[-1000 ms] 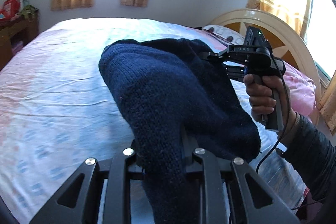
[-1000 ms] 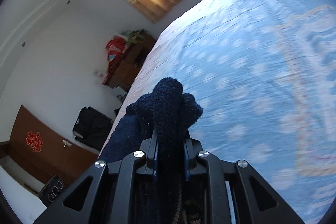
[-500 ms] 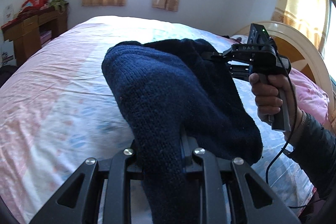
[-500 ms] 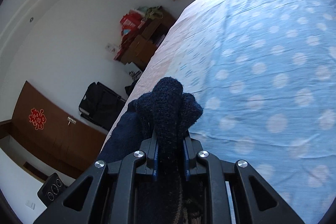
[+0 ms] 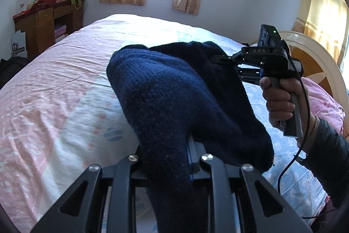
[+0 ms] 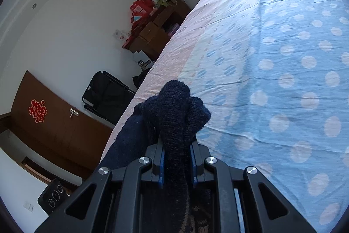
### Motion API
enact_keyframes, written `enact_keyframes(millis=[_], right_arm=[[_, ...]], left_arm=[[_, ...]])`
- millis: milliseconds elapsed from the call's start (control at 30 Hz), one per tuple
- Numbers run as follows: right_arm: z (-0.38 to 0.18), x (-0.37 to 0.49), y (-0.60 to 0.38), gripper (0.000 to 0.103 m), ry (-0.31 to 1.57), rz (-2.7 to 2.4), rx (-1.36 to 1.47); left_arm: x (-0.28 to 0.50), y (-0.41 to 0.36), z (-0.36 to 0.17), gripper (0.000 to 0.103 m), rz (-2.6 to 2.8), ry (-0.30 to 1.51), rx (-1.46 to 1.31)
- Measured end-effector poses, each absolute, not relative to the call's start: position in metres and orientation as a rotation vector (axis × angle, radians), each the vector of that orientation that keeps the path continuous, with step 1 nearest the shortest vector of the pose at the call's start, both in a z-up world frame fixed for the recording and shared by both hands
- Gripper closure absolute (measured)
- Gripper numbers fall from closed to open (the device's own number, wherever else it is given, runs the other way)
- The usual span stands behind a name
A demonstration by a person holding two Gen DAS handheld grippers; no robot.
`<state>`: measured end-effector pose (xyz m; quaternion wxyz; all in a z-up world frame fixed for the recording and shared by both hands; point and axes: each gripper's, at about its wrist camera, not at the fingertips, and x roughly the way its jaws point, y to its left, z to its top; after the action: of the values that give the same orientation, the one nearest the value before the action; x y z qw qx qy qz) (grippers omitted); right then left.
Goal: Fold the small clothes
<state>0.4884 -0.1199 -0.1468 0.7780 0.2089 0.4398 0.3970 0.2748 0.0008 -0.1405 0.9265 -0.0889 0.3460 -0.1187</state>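
The knit [image 5: 174,102] is held above the bed [image 5: 54,102], pinched in the jaws of the left gripper [image 5: 168,158] and right gripper [image 6: 176,145]; no finished fold is seen, so folding is judged incomplete.

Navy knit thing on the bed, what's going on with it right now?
A person holds a handheld gripper in each hand, and both are clamped on the same navy knit garment. The left gripper pinches one bunched end, the right gripper another, jaws closed on the fabric in both wrist views. The garment hangs slack between them above the bed, not laid flat. The right hand grips its handle near the headboard. No fold is visible yet.
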Motion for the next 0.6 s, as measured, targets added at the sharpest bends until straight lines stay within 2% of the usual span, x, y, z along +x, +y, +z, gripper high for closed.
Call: enact_keyframes(millis=[600], right_arm=[[-0.157,0.487,-0.078,0.085,0.995,0.898,0.41]], left_arm=[[0.247,0.001,-0.132,0.08,-0.203,0.717,-0.206]])
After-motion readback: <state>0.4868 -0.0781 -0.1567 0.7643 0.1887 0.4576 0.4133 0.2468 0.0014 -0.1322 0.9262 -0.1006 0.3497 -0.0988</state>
